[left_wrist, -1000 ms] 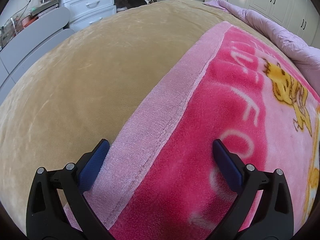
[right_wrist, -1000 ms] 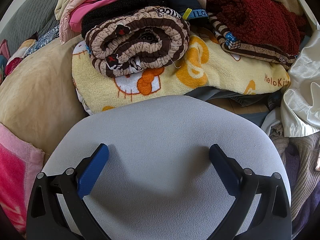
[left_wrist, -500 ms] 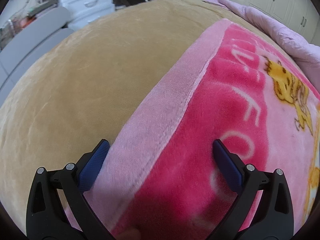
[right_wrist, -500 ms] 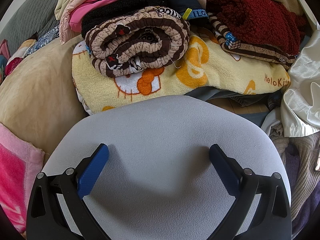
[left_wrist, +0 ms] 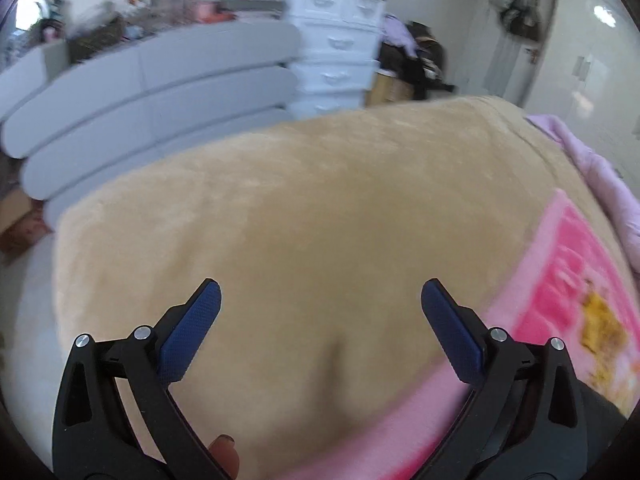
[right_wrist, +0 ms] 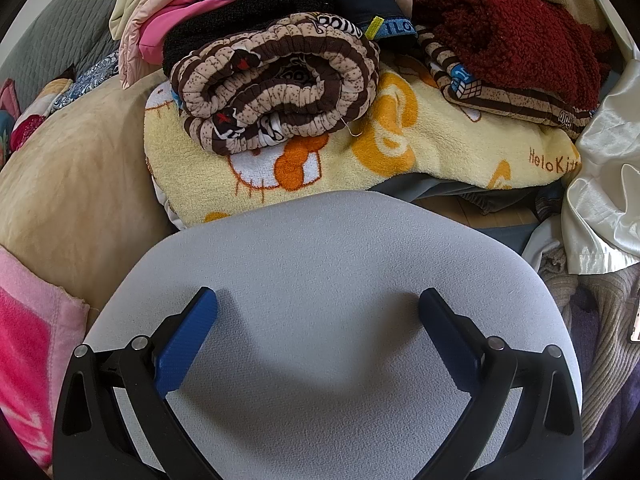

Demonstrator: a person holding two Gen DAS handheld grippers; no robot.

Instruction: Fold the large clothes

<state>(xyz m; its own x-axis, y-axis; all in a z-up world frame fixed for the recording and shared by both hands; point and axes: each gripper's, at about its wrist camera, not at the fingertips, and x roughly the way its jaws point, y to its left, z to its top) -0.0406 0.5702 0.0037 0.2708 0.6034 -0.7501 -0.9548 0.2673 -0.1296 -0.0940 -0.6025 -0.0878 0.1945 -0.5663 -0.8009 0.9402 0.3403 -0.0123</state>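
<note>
Two grippers stood spread and empty over a job judged barely begun; the wide tan plush bed cover (left_wrist: 320,216) filled the left wrist view, and the large pink fleece blanket with a yellow cartoon print (left_wrist: 576,280) lay flat along its right side, with no completed fold in sight; a corner of the same blanket (right_wrist: 36,344) showed at the left edge of the right wrist view. Behind a pale grey padded panel (right_wrist: 328,280) sat a heap of clothes still to be sorted: a yellow cartoon-print fleece (right_wrist: 400,160), a rolled brown-and-cream striped garment (right_wrist: 280,88) on top of it and a dark red fuzzy knit (right_wrist: 512,36) to its right. The left gripper (left_wrist: 320,312), blue pads wide apart, hovered above bare cover with the blanket's pale border just beside its right finger; the right gripper (right_wrist: 318,320), equally spread, pointed across the grey panel, holding nothing; nearly all the folding appeared to remain.
</note>
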